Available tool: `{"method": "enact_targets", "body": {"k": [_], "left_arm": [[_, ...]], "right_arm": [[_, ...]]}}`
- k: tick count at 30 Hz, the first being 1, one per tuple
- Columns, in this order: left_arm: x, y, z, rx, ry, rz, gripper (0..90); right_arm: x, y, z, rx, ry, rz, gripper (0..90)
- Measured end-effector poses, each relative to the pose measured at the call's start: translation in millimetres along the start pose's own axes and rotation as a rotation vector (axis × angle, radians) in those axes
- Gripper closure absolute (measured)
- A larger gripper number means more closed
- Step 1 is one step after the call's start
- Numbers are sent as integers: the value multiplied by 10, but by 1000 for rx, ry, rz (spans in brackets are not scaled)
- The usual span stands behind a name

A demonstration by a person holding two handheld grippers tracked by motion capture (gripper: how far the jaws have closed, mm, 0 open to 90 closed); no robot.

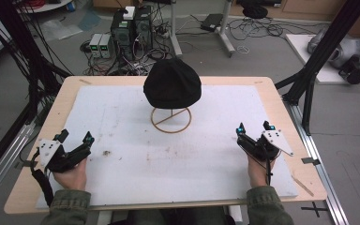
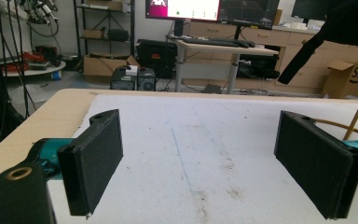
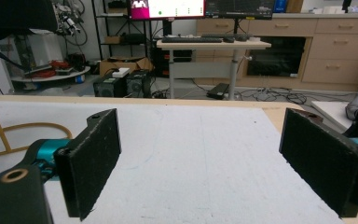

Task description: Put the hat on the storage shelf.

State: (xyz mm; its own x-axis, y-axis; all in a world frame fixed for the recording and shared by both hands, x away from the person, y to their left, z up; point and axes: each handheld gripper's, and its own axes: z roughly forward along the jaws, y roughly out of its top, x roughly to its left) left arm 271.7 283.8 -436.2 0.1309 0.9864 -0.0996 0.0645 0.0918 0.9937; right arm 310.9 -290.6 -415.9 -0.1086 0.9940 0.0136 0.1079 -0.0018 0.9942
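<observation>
A cardboard box (image 2: 357, 74) at the far right of the left gripper view carries the letters "SF"; nothing else can be read, and the lit screen (image 2: 182, 8) beyond the desks is too small to make out.

A soft black knit hat (image 1: 172, 83) sits domed on a thin wooden stand (image 1: 171, 120) with a round ring base, placed far and centre on the worktop (image 1: 70, 89). The worktop is pale wood with rounded corners, covered by a white mat (image 1: 192, 159) that is scuffed and spotted with brown stains.

The left gripper (image 1: 75, 136) rests at the near left of the mat, its fingers (image 2: 92, 161) spread wide, holding nothing. The right gripper (image 1: 253, 126) rests at the near right, its fingers (image 3: 91, 161) likewise wide and empty. The pads are flat black rectangles with a rough, foam-like face.

Both grippers lie well apart from the hat and stand, with open mat between them. The right gripper sits near the mat's right edge. Black frame posts (image 1: 326, 44) flank the worktop on both sides.
</observation>
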Motion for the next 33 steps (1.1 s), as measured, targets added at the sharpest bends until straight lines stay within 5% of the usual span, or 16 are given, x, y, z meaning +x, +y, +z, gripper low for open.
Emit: {"method": "enact_targets", "body": {"k": [33], "left_arm": [[-15,5,21,2,-6,3,156]], "right_arm": [[-21,4,-20,6,13,21,118]]}}
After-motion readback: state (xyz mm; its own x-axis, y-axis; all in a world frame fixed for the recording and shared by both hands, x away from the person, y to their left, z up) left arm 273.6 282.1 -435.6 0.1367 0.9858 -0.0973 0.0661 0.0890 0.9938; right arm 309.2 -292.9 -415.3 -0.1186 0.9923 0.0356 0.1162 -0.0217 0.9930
